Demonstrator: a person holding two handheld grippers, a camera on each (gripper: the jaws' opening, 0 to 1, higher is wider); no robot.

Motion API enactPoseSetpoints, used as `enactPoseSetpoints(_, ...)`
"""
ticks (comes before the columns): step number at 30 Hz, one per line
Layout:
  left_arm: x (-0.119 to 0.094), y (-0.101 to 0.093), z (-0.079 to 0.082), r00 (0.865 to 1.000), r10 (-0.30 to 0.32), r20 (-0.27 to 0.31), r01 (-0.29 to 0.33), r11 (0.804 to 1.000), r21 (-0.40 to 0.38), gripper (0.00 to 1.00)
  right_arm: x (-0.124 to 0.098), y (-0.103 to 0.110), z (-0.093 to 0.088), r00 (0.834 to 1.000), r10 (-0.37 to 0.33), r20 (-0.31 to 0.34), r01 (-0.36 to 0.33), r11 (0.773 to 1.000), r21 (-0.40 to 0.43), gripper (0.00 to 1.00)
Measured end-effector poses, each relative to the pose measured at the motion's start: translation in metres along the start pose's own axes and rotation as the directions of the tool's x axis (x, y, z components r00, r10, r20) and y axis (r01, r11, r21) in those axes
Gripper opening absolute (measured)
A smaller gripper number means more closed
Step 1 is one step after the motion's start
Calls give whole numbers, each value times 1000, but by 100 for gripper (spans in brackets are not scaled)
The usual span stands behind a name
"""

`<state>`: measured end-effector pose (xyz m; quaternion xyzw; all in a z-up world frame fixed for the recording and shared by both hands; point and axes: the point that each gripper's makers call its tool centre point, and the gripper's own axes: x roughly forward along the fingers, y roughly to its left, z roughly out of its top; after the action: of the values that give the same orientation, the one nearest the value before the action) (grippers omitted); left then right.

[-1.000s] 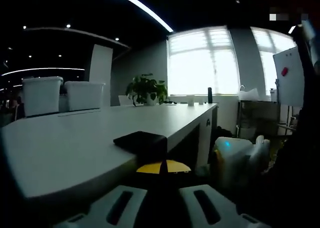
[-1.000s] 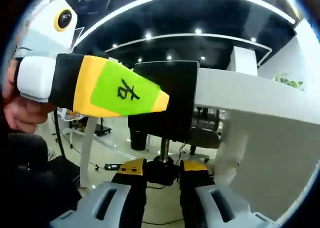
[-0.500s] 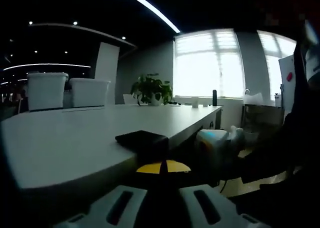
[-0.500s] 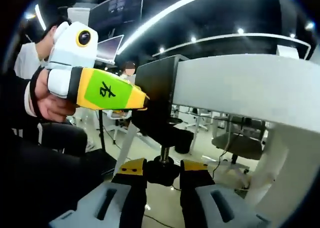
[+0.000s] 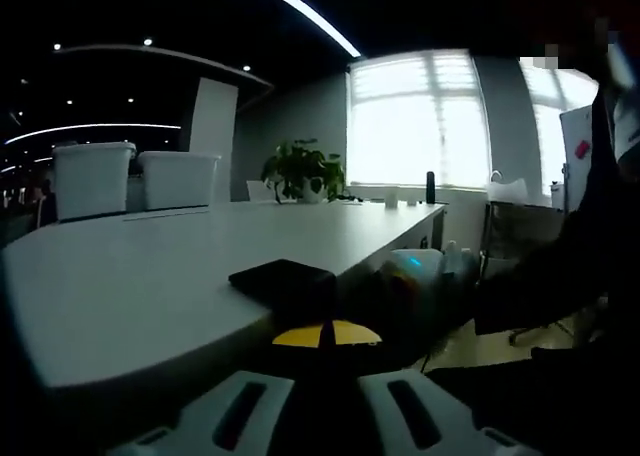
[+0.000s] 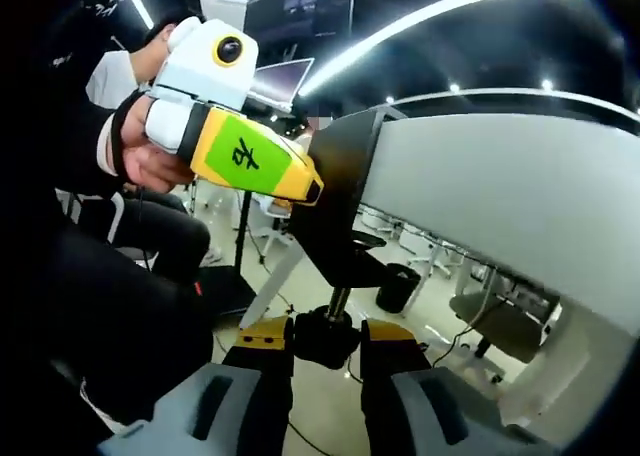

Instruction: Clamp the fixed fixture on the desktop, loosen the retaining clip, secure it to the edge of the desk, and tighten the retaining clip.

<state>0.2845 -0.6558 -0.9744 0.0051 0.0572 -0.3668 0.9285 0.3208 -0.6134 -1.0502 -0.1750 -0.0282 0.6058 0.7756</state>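
The black clamp fixture point(image 5: 282, 276) sits over the near edge of the white desk point(image 5: 140, 286). My left gripper point(image 5: 326, 334) is shut on its side, yellow tips pressed together against the black body. From below, the fixture point(image 6: 335, 201) hugs the desk edge point(image 6: 480, 196), and the left gripper point(image 6: 305, 188), yellow and green, grips it from the left. A threaded screw point(image 6: 338, 301) runs down to a black knob point(image 6: 322, 344). My right gripper point(image 6: 326, 334) is shut on that knob, one yellow-tipped jaw on each side. The right gripper's white body point(image 5: 418, 274) shows under the desk edge.
Two white storage boxes point(image 5: 90, 181) and a potted plant point(image 5: 305, 171) stand far back on the desk. A person's hand point(image 6: 150, 161) holds the left gripper, with dark-clothed legs point(image 6: 120, 306) close at the left. A bin point(image 6: 398, 288) and chairs stand under the desk.
The right gripper view has swung and rolled around the knob, still shut on it. In the left gripper view the right gripper's body has shifted left toward the desk. The left grip is unchanged.
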Motion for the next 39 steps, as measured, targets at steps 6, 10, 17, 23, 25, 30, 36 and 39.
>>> enactPoseSetpoints(6,0,0,0,1000,-9,-14,9,1000,24,1,3,1,2,999,-27,-47,26,1000,-16,23)
enactPoseSetpoints(10,-1,0,0,1000,-16,-9,16,999,31,1,3,1,1,989,-140,-42,140,990,6,24)
enactPoseSetpoints(17,-1,1,-2,999,-30,23,29,999,32,1,-20,14,-12,889,-456,-40,457,877,152,41)
enactPoseSetpoints(23,-2,1,-1,999,-20,26,18,998,57,1,-38,2,-30,702,-703,-114,707,669,230,91)
enactPoseSetpoints(25,-2,1,-1,1000,-20,22,19,998,63,1,-36,4,-21,677,-729,-100,726,641,247,82)
enactPoseSetpoints(30,-2,1,-1,1000,-12,14,11,997,76,1,-25,-2,-2,629,-767,-127,772,596,219,78)
enactPoseSetpoints(36,-2,0,-1,1000,-24,13,23,997,78,1,-20,-9,-2,569,-811,-136,820,546,172,65)
enactPoseSetpoints(39,-2,1,-1,999,-35,17,34,997,73,1,-18,-14,-4,563,-814,-143,824,537,182,53)
